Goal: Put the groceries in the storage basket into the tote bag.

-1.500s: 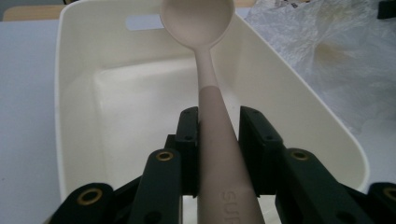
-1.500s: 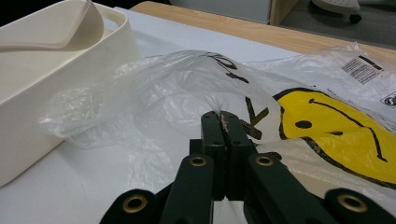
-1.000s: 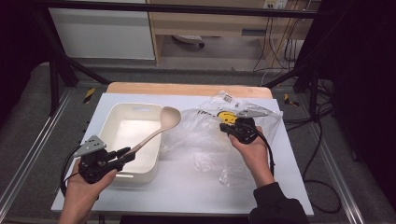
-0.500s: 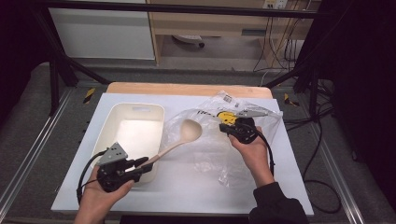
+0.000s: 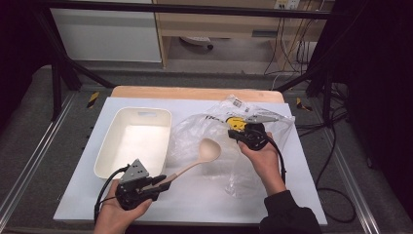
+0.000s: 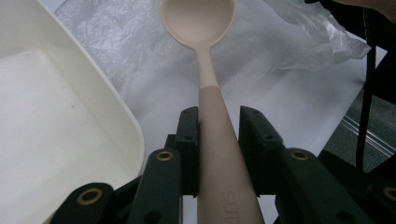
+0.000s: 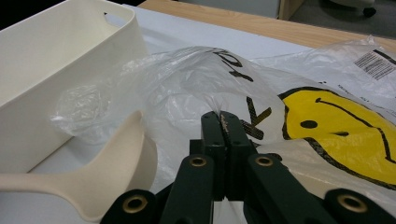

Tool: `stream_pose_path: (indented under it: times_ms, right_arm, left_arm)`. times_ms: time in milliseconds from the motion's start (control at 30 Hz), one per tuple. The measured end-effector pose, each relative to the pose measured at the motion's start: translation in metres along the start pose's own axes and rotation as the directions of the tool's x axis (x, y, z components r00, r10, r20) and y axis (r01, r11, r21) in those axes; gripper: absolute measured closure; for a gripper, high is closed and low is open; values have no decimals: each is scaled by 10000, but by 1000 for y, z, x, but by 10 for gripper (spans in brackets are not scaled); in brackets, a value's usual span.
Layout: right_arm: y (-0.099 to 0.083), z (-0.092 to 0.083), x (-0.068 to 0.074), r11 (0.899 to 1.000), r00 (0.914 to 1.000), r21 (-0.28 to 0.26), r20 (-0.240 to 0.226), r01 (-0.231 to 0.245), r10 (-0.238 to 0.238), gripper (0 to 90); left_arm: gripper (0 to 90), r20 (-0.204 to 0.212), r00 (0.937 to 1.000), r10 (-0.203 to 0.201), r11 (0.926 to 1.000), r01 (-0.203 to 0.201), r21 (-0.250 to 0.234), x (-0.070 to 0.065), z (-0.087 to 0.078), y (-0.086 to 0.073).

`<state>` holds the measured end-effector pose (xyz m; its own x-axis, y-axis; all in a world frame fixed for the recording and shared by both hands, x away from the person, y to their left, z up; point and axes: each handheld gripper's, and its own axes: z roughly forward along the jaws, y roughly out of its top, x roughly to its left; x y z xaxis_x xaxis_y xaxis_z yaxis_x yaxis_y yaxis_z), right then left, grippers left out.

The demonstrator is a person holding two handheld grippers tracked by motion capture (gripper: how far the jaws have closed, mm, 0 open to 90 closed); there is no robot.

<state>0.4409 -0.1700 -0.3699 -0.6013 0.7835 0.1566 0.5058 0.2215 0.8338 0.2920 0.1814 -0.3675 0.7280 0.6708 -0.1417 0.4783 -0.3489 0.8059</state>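
Note:
My left gripper (image 5: 163, 180) (image 6: 218, 116) is shut on the thick handle of a beige spoon (image 5: 209, 148) (image 6: 198, 21) near the table's front edge. The spoon points up and right, its bowl over the near side of a clear plastic bag (image 5: 204, 129) (image 7: 187, 79). Whether the bowl touches the plastic I cannot tell. My right gripper (image 5: 234, 124) (image 7: 220, 116) is shut on a raised fold of that bag, beside its yellow smiley print (image 7: 336, 135). In the right gripper view the spoon's bowl (image 7: 112, 163) sits low at the left, just before the bag's crumpled film.
A white rectangular tub (image 5: 165, 131) (image 6: 116, 107) (image 7: 70, 60) stands left of the bag, with nothing in it. A white sheet (image 5: 292, 195) covers the table, and a wooden edge (image 5: 195, 92) runs along the back. Cables trail off to the right.
My left gripper has carried the spoon right and toward the front edge, so its bowl went from above the tub to the bag. The right gripper has stayed put, holding the bag.

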Motion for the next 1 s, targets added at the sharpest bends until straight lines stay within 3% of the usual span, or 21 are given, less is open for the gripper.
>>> stream_pose_path:
  times_ms: [467, 1000]
  right_arm:
    - [3, -2, 3, 9999, 10000, -113, -28, 90, -90, 900]
    - [5, -5, 6, 9997, 9998, -186, -130, 158, -160, 900]
  left_arm:
    - [694, -244, 9996, 153, 9996, -147, 250, -3, 28, -4]
    - [694, -134, 9934, 1143, 9917, -1133, 608, -28, 86, 25]
